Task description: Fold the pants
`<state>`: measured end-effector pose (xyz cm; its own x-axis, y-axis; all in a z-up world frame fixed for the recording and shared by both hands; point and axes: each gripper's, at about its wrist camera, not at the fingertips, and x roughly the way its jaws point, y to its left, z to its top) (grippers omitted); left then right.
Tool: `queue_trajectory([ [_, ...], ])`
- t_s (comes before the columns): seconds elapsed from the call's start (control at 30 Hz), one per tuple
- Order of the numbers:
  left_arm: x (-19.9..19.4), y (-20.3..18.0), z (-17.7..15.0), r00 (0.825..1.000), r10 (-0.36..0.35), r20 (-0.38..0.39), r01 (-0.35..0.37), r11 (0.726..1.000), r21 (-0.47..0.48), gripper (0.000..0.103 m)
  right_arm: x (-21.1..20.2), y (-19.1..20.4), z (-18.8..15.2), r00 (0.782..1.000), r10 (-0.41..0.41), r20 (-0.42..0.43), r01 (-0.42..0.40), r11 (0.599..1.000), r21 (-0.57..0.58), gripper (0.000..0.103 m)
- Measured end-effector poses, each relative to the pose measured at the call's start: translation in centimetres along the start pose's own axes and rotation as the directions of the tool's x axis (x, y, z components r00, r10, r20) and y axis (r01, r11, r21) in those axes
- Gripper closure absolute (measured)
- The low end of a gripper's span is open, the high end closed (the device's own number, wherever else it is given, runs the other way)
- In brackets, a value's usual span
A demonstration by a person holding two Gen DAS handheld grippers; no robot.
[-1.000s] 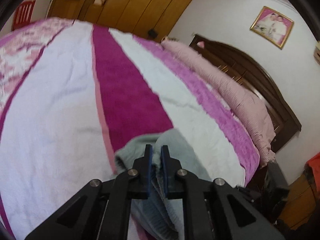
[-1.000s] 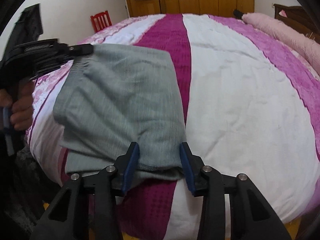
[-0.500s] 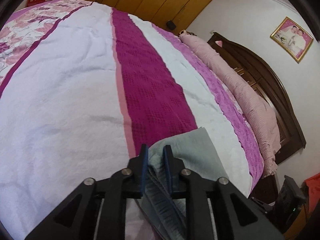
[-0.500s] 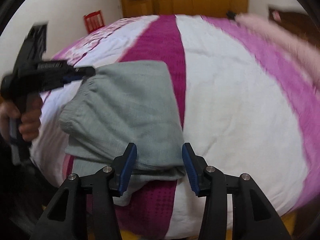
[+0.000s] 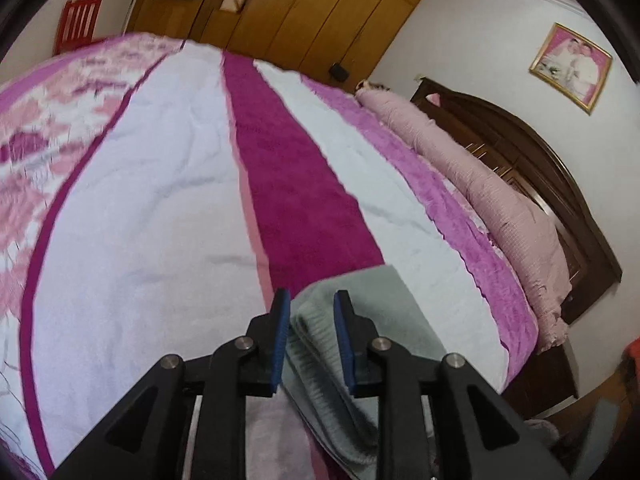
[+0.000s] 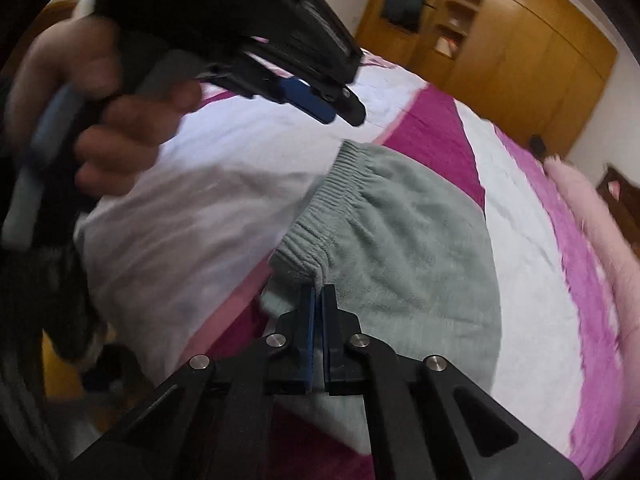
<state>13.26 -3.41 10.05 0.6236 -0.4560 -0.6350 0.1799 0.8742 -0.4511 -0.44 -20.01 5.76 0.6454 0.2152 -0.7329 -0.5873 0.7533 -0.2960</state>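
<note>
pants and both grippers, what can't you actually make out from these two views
- Pants, right wrist view: near edge hidden behind the right gripper, so how much cloth it pinches is unclear.
- Pants, left wrist view: lower folds cut off by the left gripper and its frame.
- Left gripper, right wrist view: motion-blurred; jaw gap unreadable there.
- Left hand: blurred, partly cut by the edge.
- Framed picture: faces too small.

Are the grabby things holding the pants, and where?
The right hand-held gripper is pinched shut on the grey pants at the ribbed waistband corner. The left hand-held gripper is open, holding nothing.
</note>
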Motion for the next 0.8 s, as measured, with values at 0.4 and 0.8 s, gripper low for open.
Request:
queue_trajectory([
  [0.4, 0.7, 1.2, -0.9, 0.995, -0.061, -0.08, 0.057, 0.997, -0.051, 0.079, -2.9, -1.1, -0.2, 0.974, 0.215, 0.069, -0.22, 0.973, 0.075, 0.092],
  [0.8, 3.5, 0.0, -3.1, 0.977, -0.089, -0.195, 0.074, 0.994, -0.082, 0.094, -1.5, -9.9, -4.6, 0.999, 0.003, 0.041, -0.022, 0.882, 0.47, 0.079],
])
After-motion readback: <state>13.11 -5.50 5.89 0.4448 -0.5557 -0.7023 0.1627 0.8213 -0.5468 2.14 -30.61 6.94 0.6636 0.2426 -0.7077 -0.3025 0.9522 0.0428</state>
